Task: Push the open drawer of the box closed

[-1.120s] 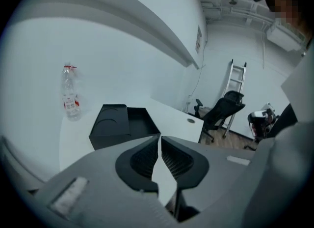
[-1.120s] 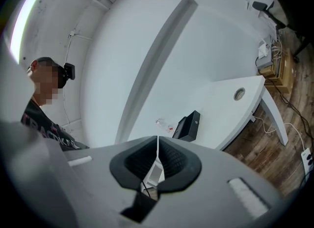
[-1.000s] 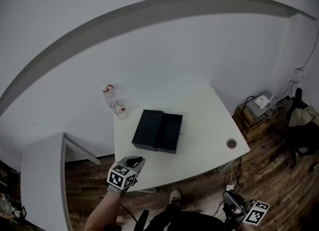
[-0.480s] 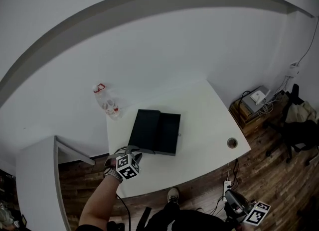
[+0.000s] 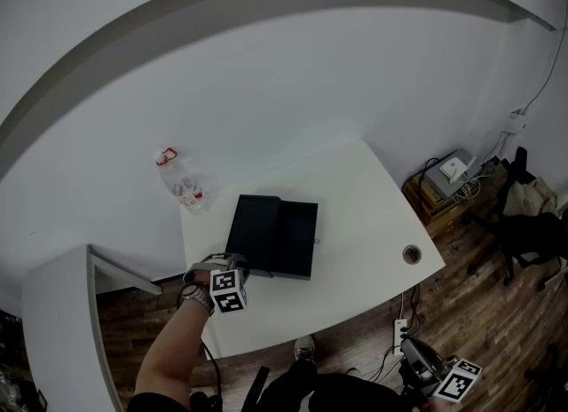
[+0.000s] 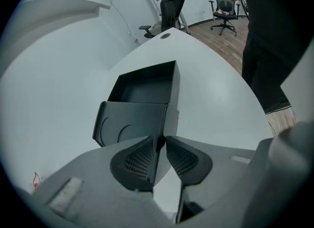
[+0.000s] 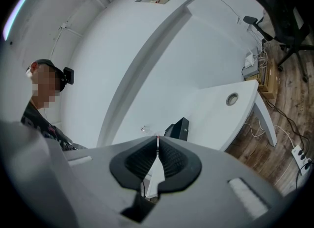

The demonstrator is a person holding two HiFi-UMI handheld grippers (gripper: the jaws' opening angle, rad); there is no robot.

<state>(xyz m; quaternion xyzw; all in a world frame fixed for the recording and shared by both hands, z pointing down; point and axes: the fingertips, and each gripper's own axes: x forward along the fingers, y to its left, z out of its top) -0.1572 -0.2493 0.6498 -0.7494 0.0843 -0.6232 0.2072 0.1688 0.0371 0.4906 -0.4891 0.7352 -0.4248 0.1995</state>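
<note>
The black box [image 5: 256, 231] was set on the white table [image 5: 364, 224], its drawer [image 5: 297, 240] drawn out rightward. The left gripper [image 6: 161, 142] was held just beside the box's closed end on an outstretched forearm, jaws slightly parted, nothing pinched. The right gripper [image 7: 157, 139] was held low by the body, jaws pressed together, empty, and a plastic bottle [image 5: 177, 184] was seen at the table's far-left corner.

Grey left hand-held gripper [image 6: 161, 141], 2 ribbed dark pads [image 6: 140, 158], black-and-white marker cube [image 5: 227, 291] (square patterns), metal wristband [image 5: 190, 296]
</note>
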